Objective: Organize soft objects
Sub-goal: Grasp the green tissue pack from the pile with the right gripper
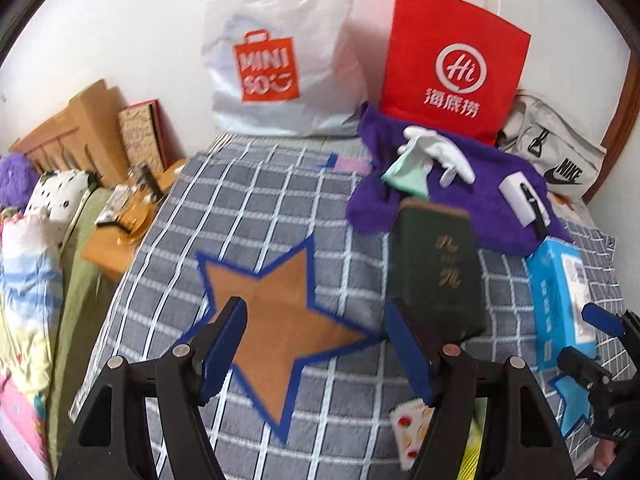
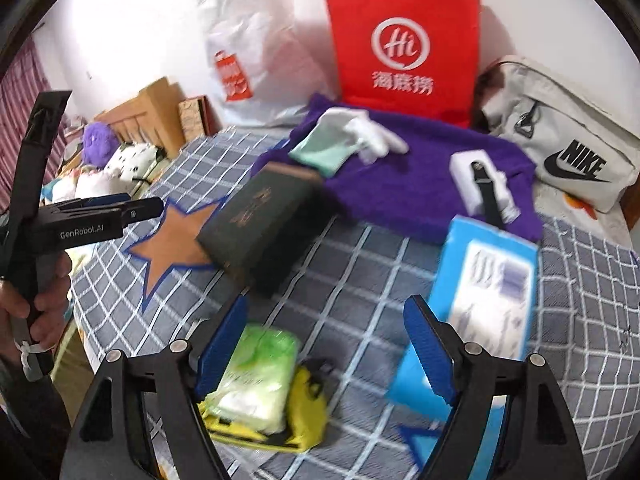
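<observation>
We see the purple blanket [image 2: 420, 184] heaped on the bed, just in front of the red bag [image 2: 404, 40]: soft, floppy, take a bunched edge. White glove [image 2: 360, 130] atop: light, limp. Left tool [image 1: 316, 344], right tool [image 2: 326, 344] wide, empty.

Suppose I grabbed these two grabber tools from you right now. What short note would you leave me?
Left gripper: open, empty, above the orange star patch.
Right gripper: open, empty, over the green tissue pack.
Soft things: white glove and mint cloth lie on the purple towel, before the red bag.
Done: nothing visibly sorted.
Left: gather them.
</observation>
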`<action>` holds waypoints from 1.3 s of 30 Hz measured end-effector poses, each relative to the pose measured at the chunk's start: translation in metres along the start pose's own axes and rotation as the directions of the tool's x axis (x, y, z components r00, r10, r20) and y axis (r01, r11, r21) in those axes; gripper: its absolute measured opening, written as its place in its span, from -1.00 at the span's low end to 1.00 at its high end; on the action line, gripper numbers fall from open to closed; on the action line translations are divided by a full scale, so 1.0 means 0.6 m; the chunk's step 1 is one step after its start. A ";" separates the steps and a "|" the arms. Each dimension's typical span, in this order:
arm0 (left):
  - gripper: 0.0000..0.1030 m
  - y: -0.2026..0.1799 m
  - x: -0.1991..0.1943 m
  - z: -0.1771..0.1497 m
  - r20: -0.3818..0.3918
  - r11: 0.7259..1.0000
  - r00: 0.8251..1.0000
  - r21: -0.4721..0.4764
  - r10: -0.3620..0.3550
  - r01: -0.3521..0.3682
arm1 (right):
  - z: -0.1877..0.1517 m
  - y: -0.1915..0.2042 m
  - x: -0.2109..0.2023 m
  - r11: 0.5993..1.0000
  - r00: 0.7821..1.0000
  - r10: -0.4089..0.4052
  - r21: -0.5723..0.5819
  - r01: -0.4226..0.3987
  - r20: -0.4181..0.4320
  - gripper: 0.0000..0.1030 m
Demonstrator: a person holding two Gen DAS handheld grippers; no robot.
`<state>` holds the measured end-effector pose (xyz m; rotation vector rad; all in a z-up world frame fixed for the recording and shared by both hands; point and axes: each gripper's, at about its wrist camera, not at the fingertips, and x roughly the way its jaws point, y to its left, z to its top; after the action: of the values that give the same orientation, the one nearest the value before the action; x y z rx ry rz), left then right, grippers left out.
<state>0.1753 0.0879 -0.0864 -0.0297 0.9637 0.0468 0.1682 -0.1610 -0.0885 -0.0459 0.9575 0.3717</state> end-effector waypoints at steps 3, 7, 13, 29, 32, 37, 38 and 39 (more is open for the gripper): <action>0.36 0.007 -0.006 -0.022 0.002 1.000 1.000 -0.008 0.014 -0.014 | -0.024 0.020 0.009 1.000 0.999 0.019 -0.005 -0.019 -0.028 0.56; 0.36 0.013 -0.007 -0.054 -0.004 0.999 1.000 -0.035 -0.019 0.019 | -0.051 0.038 0.020 1.000 0.998 0.020 -0.017 -0.021 -0.060 0.56; 0.36 0.012 0.003 -0.097 -0.024 0.997 0.998 -0.043 -0.060 0.059 | -0.085 0.060 0.034 0.999 0.996 0.044 -0.024 -0.046 -0.079 0.56; 0.36 -0.029 0.024 -0.155 -0.091 0.976 0.973 -0.066 -0.214 0.208 | -0.097 0.058 0.007 0.999 1.000 -0.010 -0.040 0.009 -0.012 0.10; 0.46 -0.048 0.023 -0.157 -0.072 0.956 0.955 -0.089 -0.286 0.280 | -0.108 0.034 -0.022 1.000 1.000 -0.005 -0.003 0.005 0.004 -0.06; 0.47 -0.080 0.035 -0.165 -0.099 0.963 0.959 -0.049 -0.267 0.263 | -0.124 0.008 -0.048 1.000 1.000 -0.012 0.026 0.012 0.029 -0.07; 0.47 -0.084 0.038 -0.166 -0.106 0.966 0.960 -0.047 -0.258 0.254 | -0.127 0.006 -0.047 1.000 0.999 -0.016 0.027 0.016 0.028 -0.07; 0.47 -0.088 0.042 -0.168 -0.115 0.968 0.961 -0.046 -0.252 0.248 | -0.131 0.003 -0.048 0.999 0.999 -0.020 0.031 0.019 0.028 -0.07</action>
<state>0.1096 0.0312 -0.1642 -0.1852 1.0728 -0.1751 0.0903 -0.1834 -0.1106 -0.0220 0.9342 0.3389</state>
